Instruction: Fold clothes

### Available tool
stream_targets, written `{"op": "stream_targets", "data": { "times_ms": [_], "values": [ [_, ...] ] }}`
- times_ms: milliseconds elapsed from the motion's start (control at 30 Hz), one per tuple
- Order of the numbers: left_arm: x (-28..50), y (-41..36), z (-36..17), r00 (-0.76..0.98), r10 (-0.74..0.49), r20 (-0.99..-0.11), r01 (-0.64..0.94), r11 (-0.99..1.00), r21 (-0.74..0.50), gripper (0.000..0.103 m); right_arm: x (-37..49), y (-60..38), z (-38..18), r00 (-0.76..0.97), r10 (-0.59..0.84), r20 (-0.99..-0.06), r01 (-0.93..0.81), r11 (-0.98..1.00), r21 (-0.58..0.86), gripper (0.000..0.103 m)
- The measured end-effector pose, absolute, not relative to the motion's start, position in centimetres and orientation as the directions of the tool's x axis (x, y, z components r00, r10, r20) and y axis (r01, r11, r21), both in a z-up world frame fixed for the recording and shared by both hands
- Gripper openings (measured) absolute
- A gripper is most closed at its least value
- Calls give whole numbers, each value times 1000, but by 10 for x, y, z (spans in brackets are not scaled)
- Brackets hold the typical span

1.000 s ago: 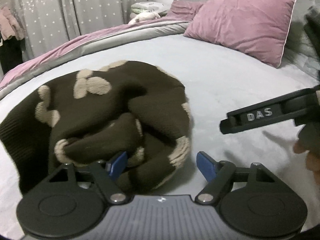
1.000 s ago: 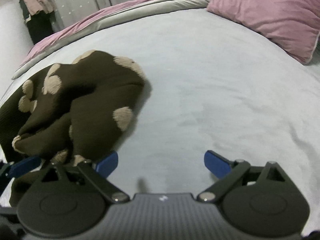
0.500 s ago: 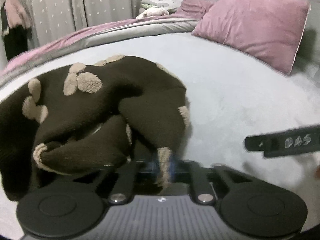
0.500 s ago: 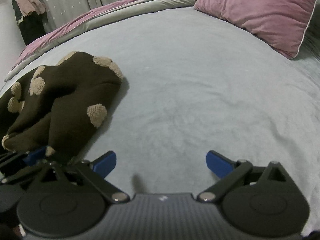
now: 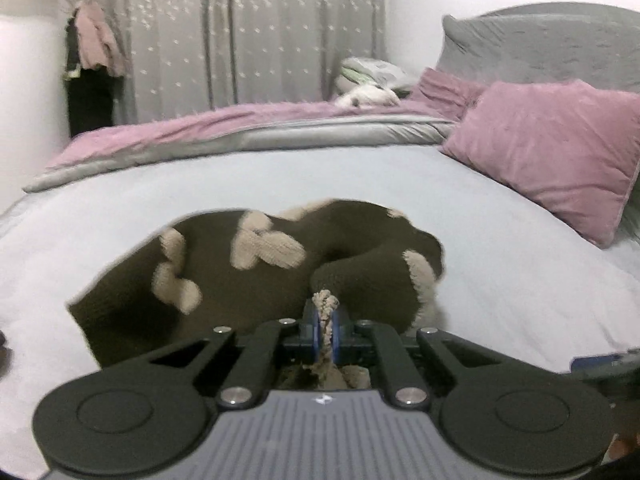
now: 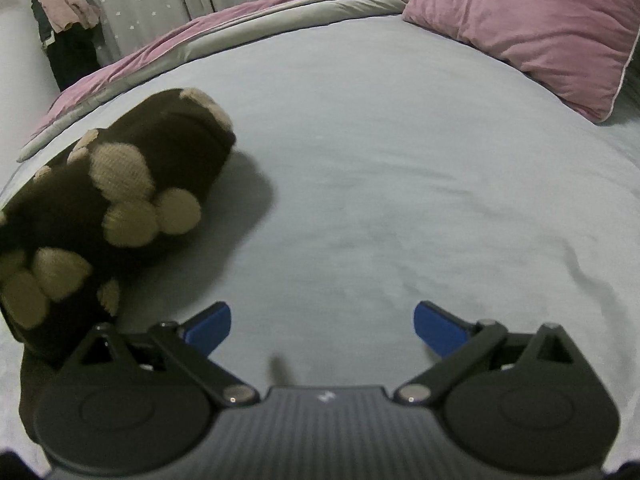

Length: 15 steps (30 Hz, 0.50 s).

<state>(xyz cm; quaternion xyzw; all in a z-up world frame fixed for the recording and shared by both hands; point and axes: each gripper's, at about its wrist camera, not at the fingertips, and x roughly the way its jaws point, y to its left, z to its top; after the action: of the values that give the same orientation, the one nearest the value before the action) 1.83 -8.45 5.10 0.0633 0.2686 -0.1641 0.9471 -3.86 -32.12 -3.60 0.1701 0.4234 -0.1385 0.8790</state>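
Left wrist view. The left gripper (image 5: 326, 334) has its blue fingers (image 5: 309, 330) pressed together on a cream-edged fold of the brown sweater (image 5: 248, 280), which bunches up between them and trails back under the housing. The rest of the garment spreads ahead and to the left of the fingers in a loose heap, cream patches uppermost, and appears partly raised from the bed sheet (image 5: 500, 264). Well beyond the fingers and to the right lies a pink pillow (image 5: 560, 152); farther back, a rolled pink-and-grey duvet (image 5: 240, 132) and spotted curtains (image 5: 248, 32).

Right wrist view. The right gripper (image 6: 322, 326) has its fingers (image 6: 208, 322) spread wide with nothing between them; only bare bed sheet (image 6: 400, 184) lies ahead. The brown sweater (image 6: 112, 208) hangs or stands as a crumpled mass to the left of the left-hand finger, near it but not seen to touch.

Step in hand (judged): the opening stage, one edge lifted so that the crumpled garment can be shaken out and laid flat; no fold is yet formed.

Next move (judged): the free gripper would need to travel left to a second edge or corner of the sweater and close on it, so that both grips can draw the fabric taut over the open sheet. The thick knit is likely to sag and hide its edges.
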Motion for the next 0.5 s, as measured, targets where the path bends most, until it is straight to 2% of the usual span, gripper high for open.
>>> {"op": "stream_targets", "data": {
  "times_ms": [500],
  "values": [
    [74, 8, 75, 888, -45, -458, 87, 994, 70, 7, -15, -287, -36, 605, -57, -794, 335, 923, 189, 103]
  ]
}}
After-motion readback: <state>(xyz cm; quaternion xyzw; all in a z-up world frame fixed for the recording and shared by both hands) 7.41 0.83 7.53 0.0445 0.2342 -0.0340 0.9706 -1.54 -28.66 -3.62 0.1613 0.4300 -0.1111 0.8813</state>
